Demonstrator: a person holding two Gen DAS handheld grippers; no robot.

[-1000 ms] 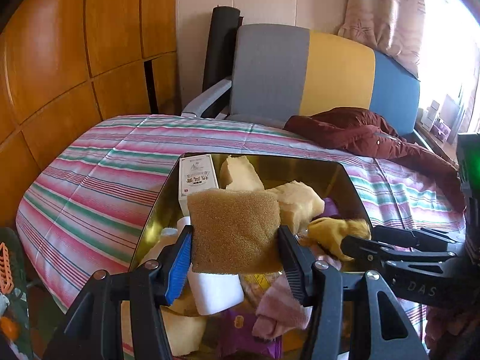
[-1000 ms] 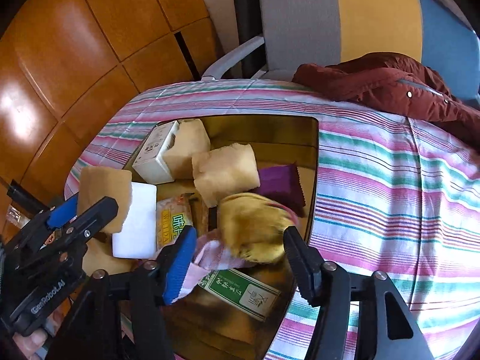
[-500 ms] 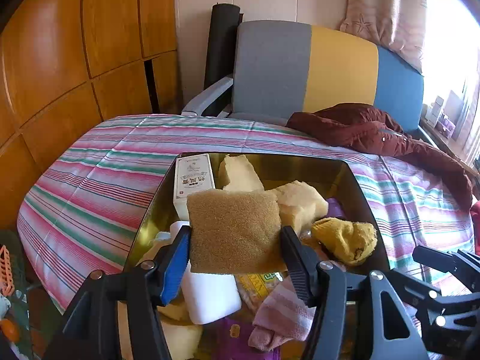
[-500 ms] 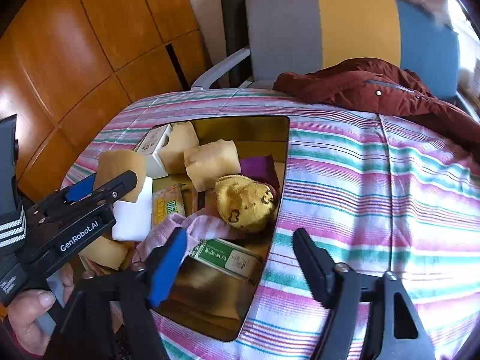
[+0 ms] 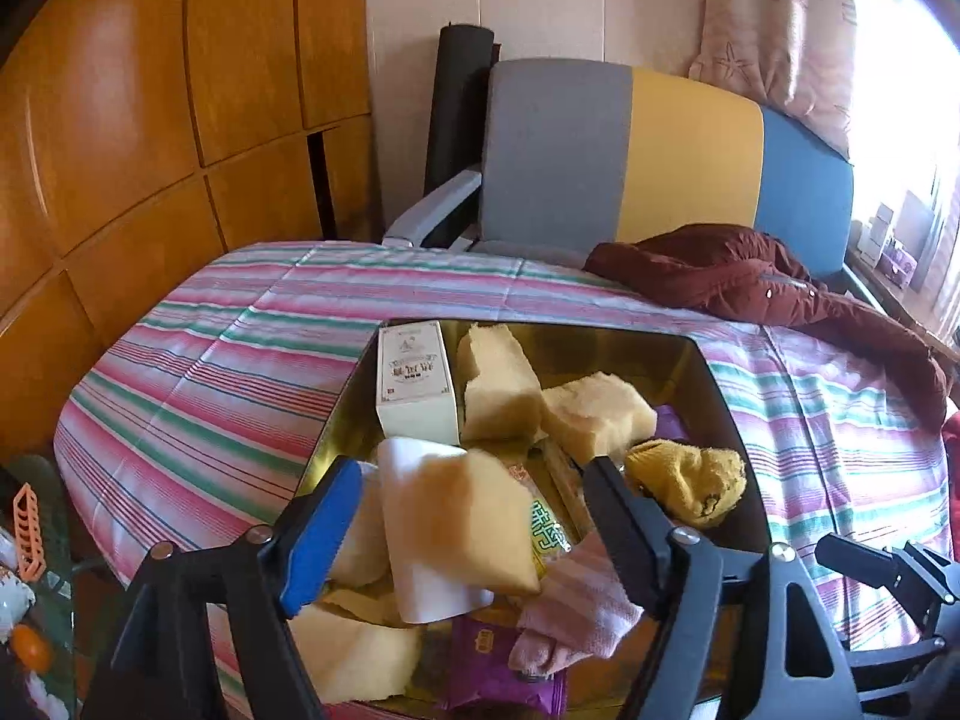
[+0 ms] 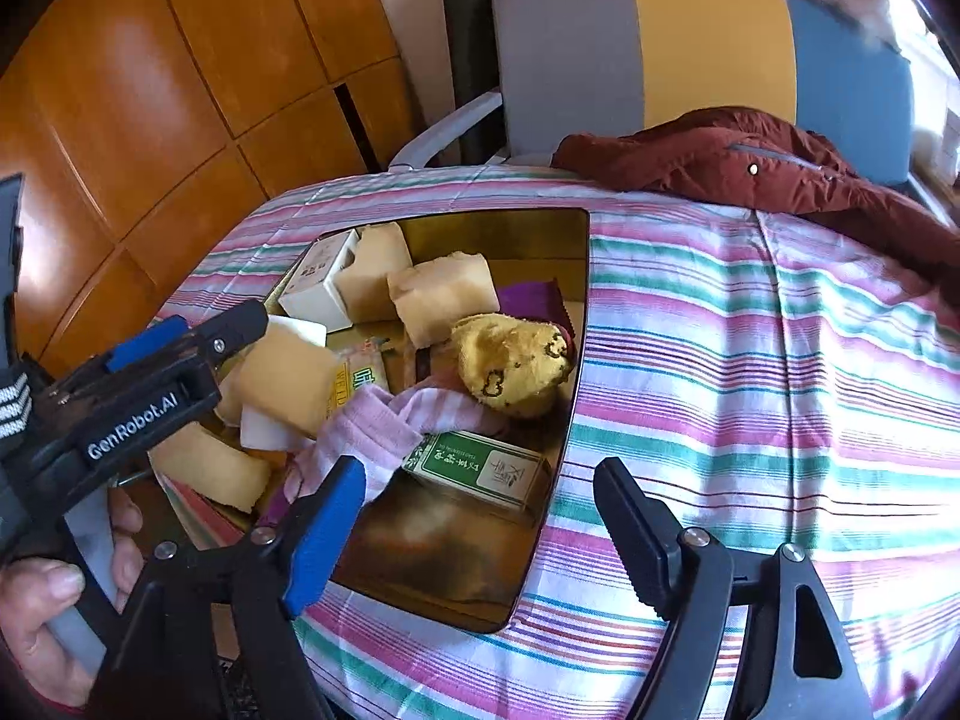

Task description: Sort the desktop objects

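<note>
The left claw (image 5: 471,516) stands wide apart with nothing gripped; a tan sponge (image 5: 474,516) shows blurred between its fingers, lying on a white foam block (image 5: 420,576) in the gold tray (image 5: 714,384). I cannot tell whether the sponge touches either pad. In the right wrist view that claw's side reads "GenRobot.AI", and a bare hand (image 6: 42,618) grips its handle at 8 o'clock.

The right claw (image 6: 480,516) is also spread wide and empty, hanging over the tray's near corner and the striped cloth (image 6: 750,360) on the desk.

The tray holds a jumble. At 11 o'clock lies a white box (image 5: 414,378) with red characters too small to read. Beside it are two pale sponge chunks (image 5: 498,384). A yellow sock (image 6: 510,360) with dark markings sits at the tray's 3 o'clock edge, touching a pink striped sock (image 6: 384,420). Below them is a green box (image 6: 480,465) with white Chinese writing. A yellow snack packet (image 6: 354,384) with green lettering is half buried, and a purple wrapper (image 5: 498,669) lies at 6 o'clock.

A maroon jacket (image 6: 750,168) sprawls at 1 o'clock, before a grey, yellow and blue chair (image 6: 642,48).
</note>
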